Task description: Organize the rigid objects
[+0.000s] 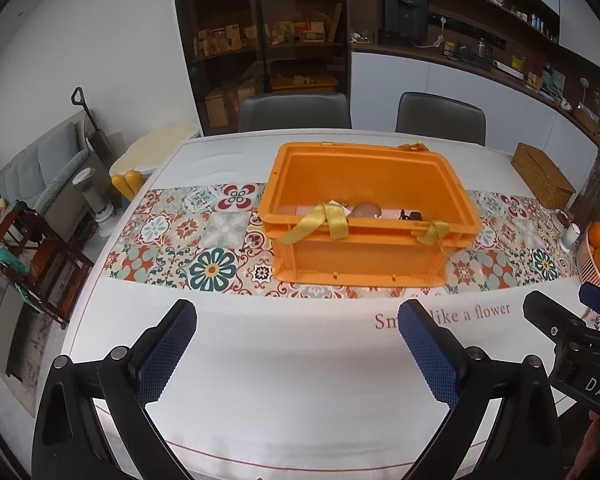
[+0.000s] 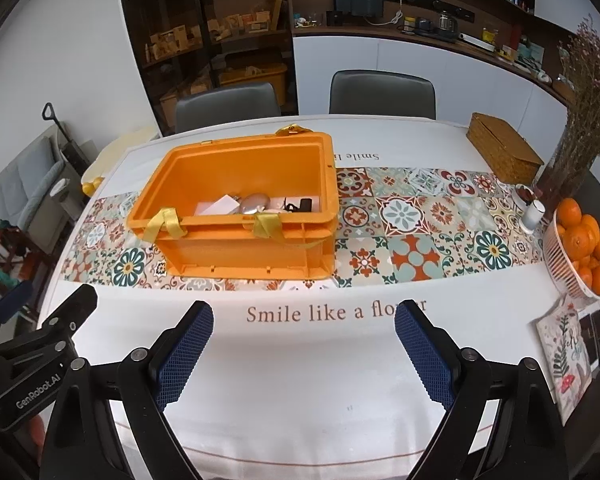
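An orange plastic crate (image 1: 364, 256) stands on the patterned runner at the table's middle; it also shows in the right wrist view (image 2: 244, 248). Gold ribbons (image 1: 324, 222) hang over its near rim. Inside lie a white card (image 2: 220, 205), a round metallic object (image 2: 255, 203) and a small black item (image 2: 302, 205). My left gripper (image 1: 298, 320) is open and empty above the white cloth, well short of the crate. My right gripper (image 2: 304, 320) is open and empty, also short of the crate.
A wicker box (image 2: 504, 152) sits at the back right. A basket of oranges (image 2: 580, 248), a small white cup (image 2: 534, 214) and a vase of dried flowers (image 2: 580, 120) stand at the right edge. Two chairs (image 2: 382, 92) stand behind the table. A printed mat (image 2: 568, 356) lies near right.
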`<state>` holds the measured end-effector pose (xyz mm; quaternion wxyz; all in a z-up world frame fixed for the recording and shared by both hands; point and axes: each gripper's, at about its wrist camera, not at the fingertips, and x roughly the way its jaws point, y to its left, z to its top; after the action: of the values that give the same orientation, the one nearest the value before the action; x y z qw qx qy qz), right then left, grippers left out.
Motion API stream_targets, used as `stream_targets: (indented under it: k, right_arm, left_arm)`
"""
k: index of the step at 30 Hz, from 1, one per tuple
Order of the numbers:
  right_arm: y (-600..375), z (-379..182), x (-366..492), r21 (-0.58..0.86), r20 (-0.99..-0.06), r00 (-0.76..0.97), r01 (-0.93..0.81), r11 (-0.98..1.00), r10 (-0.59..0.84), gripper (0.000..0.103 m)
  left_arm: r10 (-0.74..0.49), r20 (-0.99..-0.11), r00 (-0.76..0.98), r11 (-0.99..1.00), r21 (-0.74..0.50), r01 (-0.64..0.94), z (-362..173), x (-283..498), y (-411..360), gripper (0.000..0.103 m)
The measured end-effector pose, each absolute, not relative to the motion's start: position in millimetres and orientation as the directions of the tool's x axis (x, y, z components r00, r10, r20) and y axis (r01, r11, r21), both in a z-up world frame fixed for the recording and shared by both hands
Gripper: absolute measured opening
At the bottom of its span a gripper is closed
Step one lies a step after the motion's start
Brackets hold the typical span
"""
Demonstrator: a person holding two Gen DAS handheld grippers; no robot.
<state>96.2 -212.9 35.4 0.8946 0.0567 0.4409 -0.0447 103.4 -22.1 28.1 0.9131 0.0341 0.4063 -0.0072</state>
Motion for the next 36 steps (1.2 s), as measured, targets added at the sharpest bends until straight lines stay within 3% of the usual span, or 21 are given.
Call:
stream_targets:
  k: [36]
  right_arm:
    - [-215,37,75,0.047,-0.787,0.616,0.114,0.992,-0.033,0.093]
  left_arm:
    - [0.034,-0.731,0.681,0.997,0.070,0.026,29,81,-28,0.103]
